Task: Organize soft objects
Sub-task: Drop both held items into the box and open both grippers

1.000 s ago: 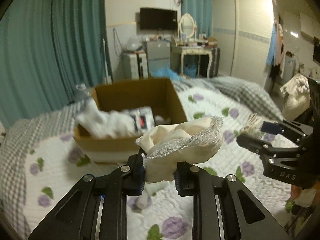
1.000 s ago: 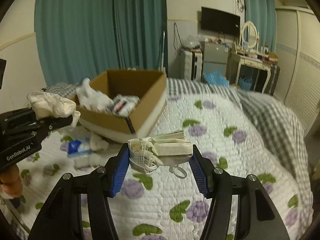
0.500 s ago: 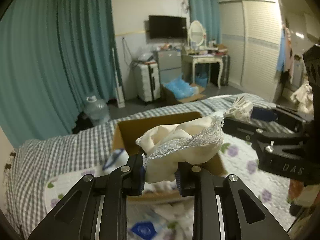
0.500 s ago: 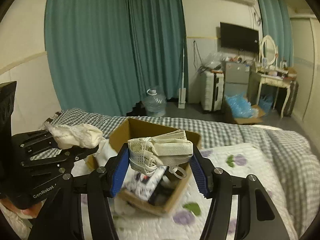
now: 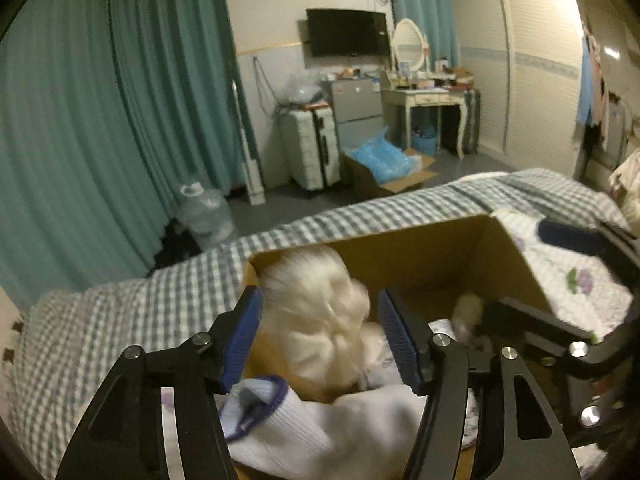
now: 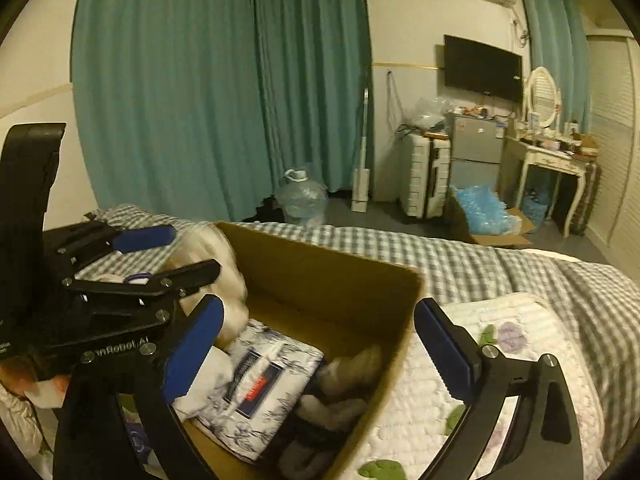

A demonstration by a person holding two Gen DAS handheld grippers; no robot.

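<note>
An open cardboard box (image 5: 440,248) (image 6: 332,276) stands on the bed. My left gripper (image 5: 320,344) is open above its near-left corner, and a blurred cream cloth (image 5: 324,320) drops between its jaws into the box; the cloth also shows in the right wrist view (image 6: 218,256). My right gripper (image 6: 316,344) is open and empty over the box. Inside lie a patterned white-and-blue packet (image 6: 264,392), grey socks (image 6: 344,380) and a white sock with a blue cuff (image 5: 280,428).
The bed has a floral quilt (image 6: 500,380) and a grey checked blanket (image 5: 160,300). Beyond the bed are teal curtains (image 6: 200,80), a water jug (image 6: 300,200), a white suitcase (image 5: 312,148), a box with blue plastic (image 5: 384,164) and a dressing table (image 5: 424,104).
Both grippers have moved over the box and opened. The left let go of the cream lace cloth, which is falling in. The right let go of its folded white item.
</note>
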